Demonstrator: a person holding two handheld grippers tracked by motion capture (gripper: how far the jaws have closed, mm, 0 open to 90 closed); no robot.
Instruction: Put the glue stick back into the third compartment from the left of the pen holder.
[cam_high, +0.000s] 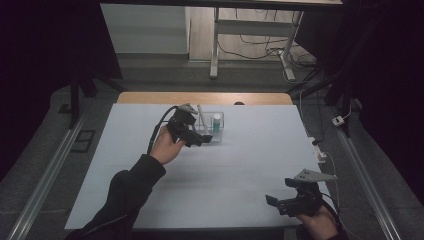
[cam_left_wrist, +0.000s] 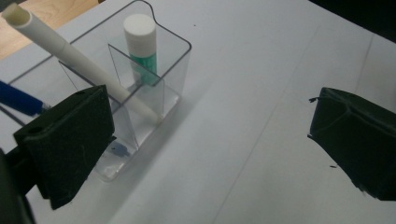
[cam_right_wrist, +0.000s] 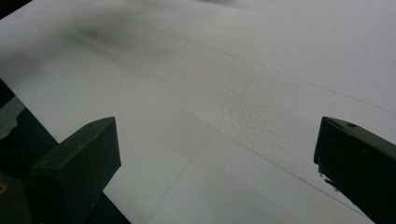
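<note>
Both grippers' jaws wide open, empty; clear organizer (cam_left_wrist: 177, 56) beside left gripper (cam_left_wrist: 205, 140)

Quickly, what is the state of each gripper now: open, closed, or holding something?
Left gripper: open, holding nothing, beside the clear organizer.
Right gripper: open, holding nothing, above the white table.

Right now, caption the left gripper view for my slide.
Open left gripper beside a clear organizer holding a white tube and glue stick.
</note>
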